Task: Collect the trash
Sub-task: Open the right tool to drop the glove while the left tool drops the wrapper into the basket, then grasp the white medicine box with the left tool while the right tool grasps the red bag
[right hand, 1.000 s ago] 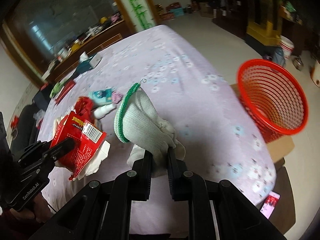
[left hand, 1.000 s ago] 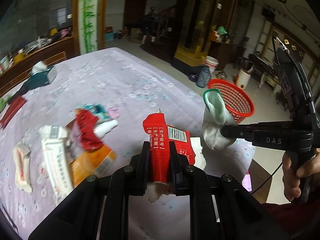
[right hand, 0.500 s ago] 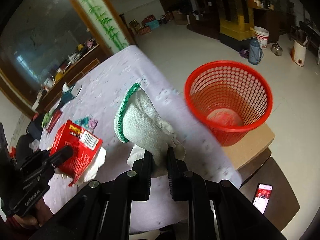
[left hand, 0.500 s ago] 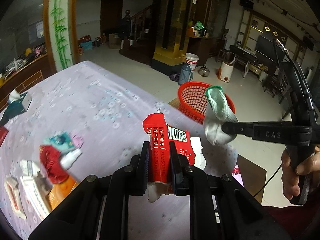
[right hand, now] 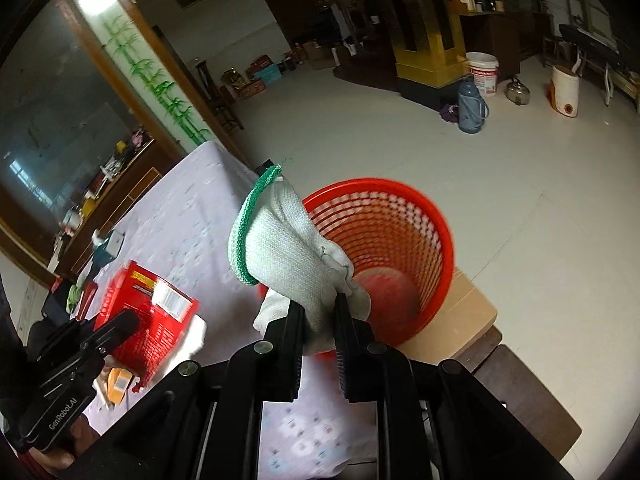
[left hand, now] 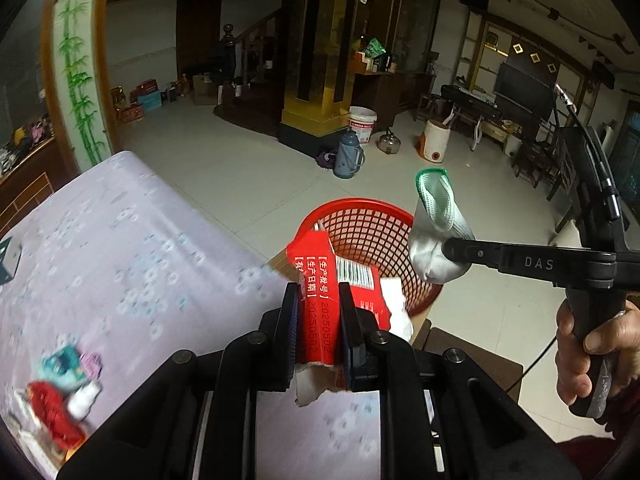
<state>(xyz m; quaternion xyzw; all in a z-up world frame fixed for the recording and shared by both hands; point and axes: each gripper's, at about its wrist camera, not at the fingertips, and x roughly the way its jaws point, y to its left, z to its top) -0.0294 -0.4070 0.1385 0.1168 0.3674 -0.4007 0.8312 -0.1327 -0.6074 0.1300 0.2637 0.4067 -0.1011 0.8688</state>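
Both tools level over basket (left hand: 372,224): L clamps carton (left hand: 320,304), R glove (right hand: 288,248)

Left gripper (left hand: 318,320) clamped on torn red cardboard carton w/ barcode (left hand: 340,276), held in front of red plastic mesh basket (left hand: 372,228). Right gripper (left hand: 450,249), gripped by hand (left hand: 588,354), pinched white knit glove w/ green cuff (left hand: 436,224) beside basket rim. Blurred wrappers (left hand: 60,392) on lilac floral tablecloth (left hand: 120,248).
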